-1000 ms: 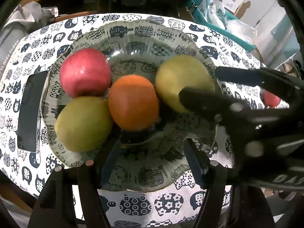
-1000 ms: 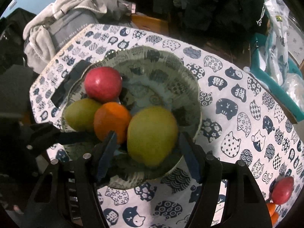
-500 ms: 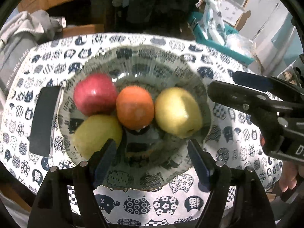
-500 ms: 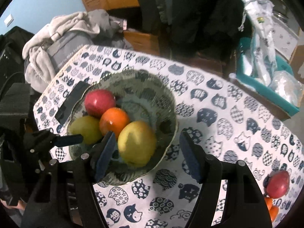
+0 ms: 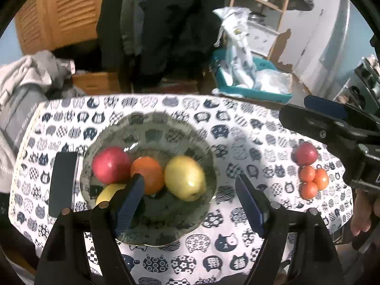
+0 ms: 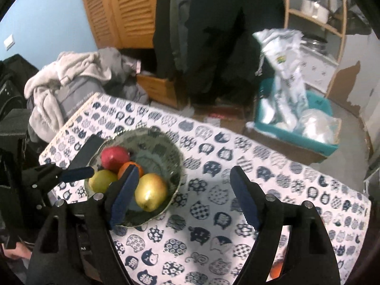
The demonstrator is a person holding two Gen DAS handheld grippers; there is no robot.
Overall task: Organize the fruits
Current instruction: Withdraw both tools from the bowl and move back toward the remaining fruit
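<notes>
A glass bowl [image 5: 204, 156] on the cat-print tablecloth holds a red apple [image 5: 109, 165], an orange [image 5: 148, 175], a yellow-green pear [image 5: 185, 178] and a second yellow-green fruit [image 5: 108, 193] partly hidden behind my left finger. My left gripper [image 5: 190, 197] is open and empty, above the bowl's near side. My right gripper [image 6: 184, 194] is open and empty, above the table just right of the bowl [image 6: 175, 163]. The red apple [image 6: 114, 158], orange [image 6: 125, 167] and pear [image 6: 150, 191] show there too. A red fruit [image 5: 306, 153] and three small orange fruits [image 5: 313, 181] lie on the table at the right.
A black flat object [image 5: 63, 182] lies left of the bowl. Beyond the table stand a teal bin with plastic bags [image 5: 251, 83], a pile of grey clothes [image 6: 78, 80] and a wooden box [image 6: 159, 87]. The right gripper's body [image 5: 332, 130] shows in the left wrist view.
Both grippers have pulled up and back from the bowl; the bowl looks smaller and more of the table shows. The right gripper has shifted right, off the pear. The fruits have not moved.
</notes>
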